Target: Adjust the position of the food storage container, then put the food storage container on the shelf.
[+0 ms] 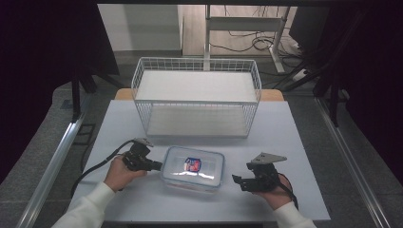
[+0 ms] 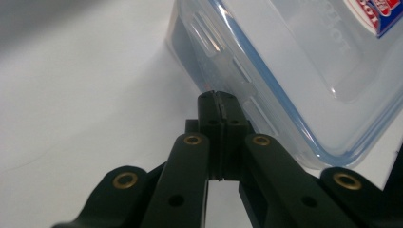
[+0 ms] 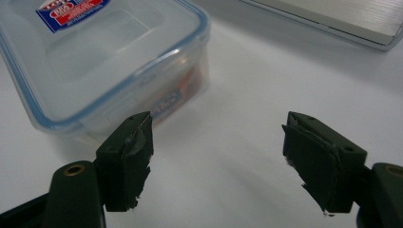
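Note:
A clear lidded food box (image 1: 192, 167) with a blue seal and a red-and-blue label lies on the white table, near its front. My left gripper (image 1: 156, 165) is at the box's left side, held by a hand in a white sleeve. In the left gripper view its jaws are pressed together with nothing between them, and the left gripper (image 2: 218, 97) has its tips right at a side latch flap of the box (image 2: 304, 71). My right gripper (image 1: 238, 180) stands open to the right of the box. In the right gripper view, the right gripper (image 3: 218, 152) holds bare table between its pads, with the box (image 3: 95, 61) just beyond the left pad.
A white wire basket (image 1: 197, 61) with two shelf levels stands at the back of the table (image 1: 294, 142), behind the box. Its base edge (image 3: 332, 19) appears in the right gripper view. Metal rails run along both sides of the table.

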